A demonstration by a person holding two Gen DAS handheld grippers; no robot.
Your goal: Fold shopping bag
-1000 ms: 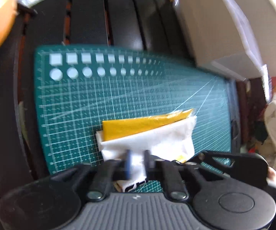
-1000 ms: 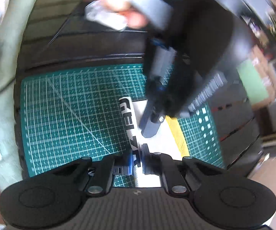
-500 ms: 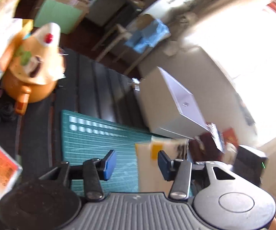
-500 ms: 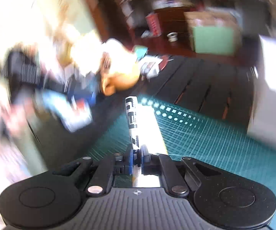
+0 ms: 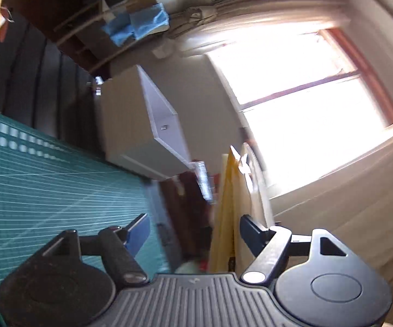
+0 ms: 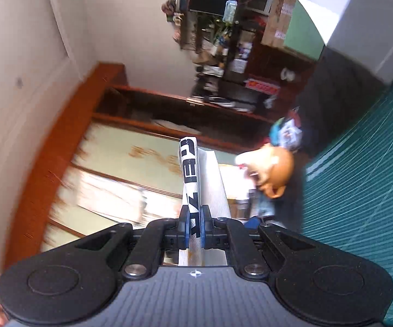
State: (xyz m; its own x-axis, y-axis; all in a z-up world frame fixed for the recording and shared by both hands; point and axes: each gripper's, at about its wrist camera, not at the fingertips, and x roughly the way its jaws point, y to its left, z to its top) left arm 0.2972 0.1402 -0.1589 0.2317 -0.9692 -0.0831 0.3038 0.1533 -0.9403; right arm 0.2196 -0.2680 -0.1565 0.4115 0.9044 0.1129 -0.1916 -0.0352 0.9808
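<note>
Two grippers: your right gripper (image 6: 193,227) pinches the folded white-and-yellow fabric shopping bag (image 6: 196,179) aloft at 12 o'clock, left gripper (image 5: 193,231) wide open, empty; folding looks mostly done, setting down remains.

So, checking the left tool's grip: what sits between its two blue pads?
In the left wrist view, the folded bag stands edge-on between the left tool's wide-open pads, nearer the right one.

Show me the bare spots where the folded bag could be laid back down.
The green cutting mat is bare from its row of white squares to the left gripper. It is crowded past its far edge, by the white box and the orange teapot.
</note>
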